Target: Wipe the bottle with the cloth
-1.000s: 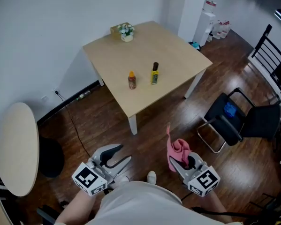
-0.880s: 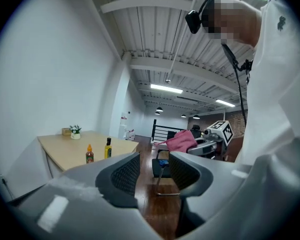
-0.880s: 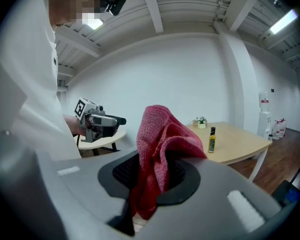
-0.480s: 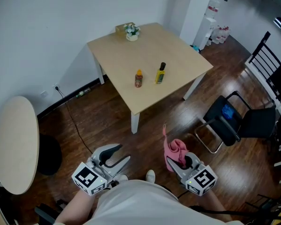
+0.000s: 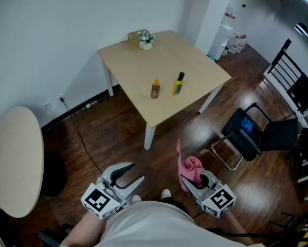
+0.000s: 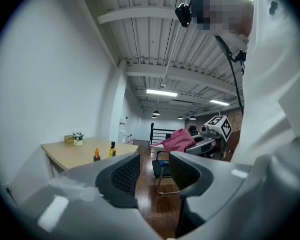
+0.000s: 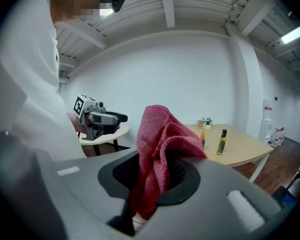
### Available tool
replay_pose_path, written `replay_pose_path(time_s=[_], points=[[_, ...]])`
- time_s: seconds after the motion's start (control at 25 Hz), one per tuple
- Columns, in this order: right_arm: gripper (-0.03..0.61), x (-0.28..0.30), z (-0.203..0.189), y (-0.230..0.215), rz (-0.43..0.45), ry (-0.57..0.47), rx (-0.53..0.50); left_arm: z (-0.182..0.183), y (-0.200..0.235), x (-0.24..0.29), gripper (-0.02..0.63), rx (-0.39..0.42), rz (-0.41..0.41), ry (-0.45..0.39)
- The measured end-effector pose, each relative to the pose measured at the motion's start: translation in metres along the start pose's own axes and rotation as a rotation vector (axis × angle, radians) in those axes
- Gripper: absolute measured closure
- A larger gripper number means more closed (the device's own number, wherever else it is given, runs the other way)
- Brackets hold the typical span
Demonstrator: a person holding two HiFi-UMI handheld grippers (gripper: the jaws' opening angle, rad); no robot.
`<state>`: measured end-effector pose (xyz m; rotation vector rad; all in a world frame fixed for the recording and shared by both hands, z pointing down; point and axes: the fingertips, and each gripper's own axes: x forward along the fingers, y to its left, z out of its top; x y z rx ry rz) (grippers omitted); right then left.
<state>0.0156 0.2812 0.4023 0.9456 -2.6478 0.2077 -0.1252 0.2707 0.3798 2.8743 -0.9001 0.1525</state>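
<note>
**Cloth in the right gripper, bottles well ahead on the surface**

The square wooden surface (image 5: 138,60) stands at my 12 o'clock, well apart from both grippers, with dark wood floor (image 5: 118,133) between us. A black cable (image 5: 82,138) trails over that floor at about 10 o'clock. A black chair (image 5: 256,138) sits at 2 o'clock, off to the side of the surface's near corner, with something blue on its seat. A round pale table (image 5: 15,161) is at my 9 o'clock, and a white water dispenser (image 5: 227,24) stands by the wall at 1 o'clock.

Two bottles stand upright near the middle of the surface, close together but not touching. One is a small orange-capped bottle (image 5: 155,89) with dark reddish contents. At its 3 o'clock is a taller yellow bottle (image 5: 178,84) with a black cap. I cannot tell which one the task means. At the far edge, a little white pot (image 5: 145,41) holds pale flowers, with a small box (image 5: 133,35) just beside it.

My left gripper (image 5: 136,172) is held low at 7 o'clock, its jaws wide apart and holding nothing. My right gripper (image 5: 194,179), at 5 o'clock, is clamped on the pink cloth (image 5: 191,164), which bunches up above the jaws and hangs down between them.
</note>
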Motion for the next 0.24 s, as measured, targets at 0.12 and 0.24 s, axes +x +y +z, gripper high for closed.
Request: replay_pose_path(time_s=[0.12, 0.24], points=[[0.505, 0.001, -0.006, 0.013, -0.011, 0.011, 0.013, -0.004, -0.009, -0.008, 0.430, 0.015, -0.047, 0.006], [0.505, 0.002, -0.012, 0.024, -0.021, 0.021, 0.025, -0.006, -0.019, -0.012, 0.428, 0.014, -0.098, 0.002]])
